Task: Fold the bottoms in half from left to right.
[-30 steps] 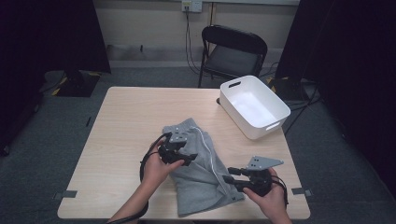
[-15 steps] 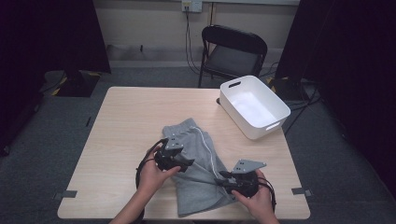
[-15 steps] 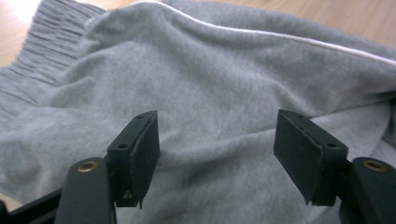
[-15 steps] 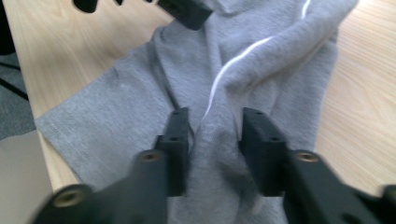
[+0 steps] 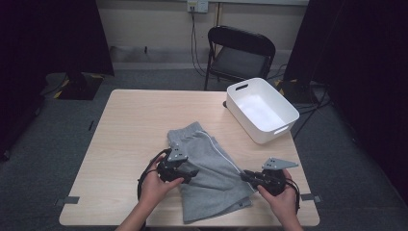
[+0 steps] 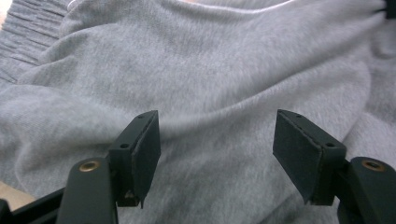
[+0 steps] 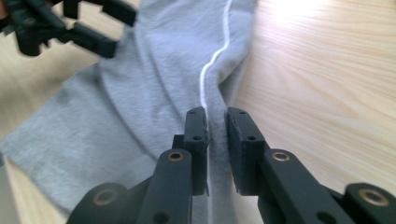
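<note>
A: What's closest to you rn?

B: Your right gripper [image 7: 215, 135], near the table's front edge. Its jaws have just been closing, and the right gripper view shows a raised fold of the grey shorts [image 5: 211, 171] between the pads, pinched right along the white piping [image 7: 212, 60]. Fabric's soft fleece, matte, slightly fuzzy.

A: And the left?

B: Your left gripper [image 6: 217, 149] sits over the shorts' left side w/ jaws spread wide; pads are flat black rubber, nothing between them but cloth lying below. In the high view it's over the left part of the garment [image 5: 190, 172].

A: Where are the shorts exactly?

B: Flat-ish on the light wood-grain table [image 5: 130, 125], front centre, rumpled, ribbed waistband [image 5: 185, 132] at the far end. Tiny dark tag near the hem, too small to read.

A: Further back?

B: White plastic bin [image 5: 262, 110], rectangular, cut-out handles, at the table's far right corner. Behind the table a black folding chair [image 5: 240, 53], cables to a wall outlet.
</note>
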The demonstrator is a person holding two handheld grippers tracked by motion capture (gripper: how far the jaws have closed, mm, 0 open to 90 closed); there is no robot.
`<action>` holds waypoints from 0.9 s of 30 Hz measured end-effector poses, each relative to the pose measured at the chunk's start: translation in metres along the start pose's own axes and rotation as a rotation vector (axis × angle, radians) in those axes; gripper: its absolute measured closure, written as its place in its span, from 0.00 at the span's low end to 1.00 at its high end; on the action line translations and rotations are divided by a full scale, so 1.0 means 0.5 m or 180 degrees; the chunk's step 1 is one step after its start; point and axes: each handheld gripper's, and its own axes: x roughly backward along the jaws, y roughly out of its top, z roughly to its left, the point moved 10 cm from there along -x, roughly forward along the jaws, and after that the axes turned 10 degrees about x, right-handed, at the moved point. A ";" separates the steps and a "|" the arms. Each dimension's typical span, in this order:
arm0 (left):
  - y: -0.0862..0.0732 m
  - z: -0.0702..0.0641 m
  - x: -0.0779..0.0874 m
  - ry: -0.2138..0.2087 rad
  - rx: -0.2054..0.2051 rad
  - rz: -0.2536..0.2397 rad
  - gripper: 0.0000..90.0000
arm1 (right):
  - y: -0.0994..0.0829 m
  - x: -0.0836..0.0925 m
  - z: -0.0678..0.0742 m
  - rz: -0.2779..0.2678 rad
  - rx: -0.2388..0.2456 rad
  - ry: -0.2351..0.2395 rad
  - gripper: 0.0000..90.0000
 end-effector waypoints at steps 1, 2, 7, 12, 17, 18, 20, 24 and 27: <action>-0.003 0.000 0.001 0.0001 -0.0004 0.0022 0.35 | -0.003 0.001 -0.008 0.0004 -0.0017 -0.0041 0.84; -0.004 0.000 0.002 0.0002 -0.0005 0.0015 0.35 | -0.005 0.002 -0.012 0.0002 -0.0036 -0.0057 0.84; -0.015 -0.007 0.013 -0.0022 -0.0023 0.0019 0.35 | -0.009 0.012 -0.027 -0.0005 -0.0035 -0.0080 0.81; -0.018 -0.019 0.022 -0.0031 -0.0051 -0.0016 0.34 | 0.001 0.010 -0.018 -0.0045 0.0026 -0.0014 0.76; -0.025 -0.038 0.034 -0.0071 -0.0064 -0.0028 0.33 | 0.017 -0.007 -0.009 -0.0076 0.0074 0.0021 0.75; -0.028 -0.043 0.036 -0.0089 -0.0060 -0.0018 0.33 | 0.020 -0.010 -0.008 -0.0069 0.0087 0.0022 0.75; -0.038 -0.052 0.038 -0.0122 -0.0084 0.0039 0.33 | 0.024 -0.018 -0.007 -0.0054 0.0108 0.0043 0.75; -0.058 -0.067 0.039 -0.0188 -0.0137 0.0111 0.37 | 0.028 -0.038 -0.004 -0.0019 0.0120 0.0064 0.74; -0.069 -0.075 0.034 -0.0224 -0.0192 0.0146 0.45 | 0.031 -0.050 0.000 0.0003 0.0146 0.0078 0.75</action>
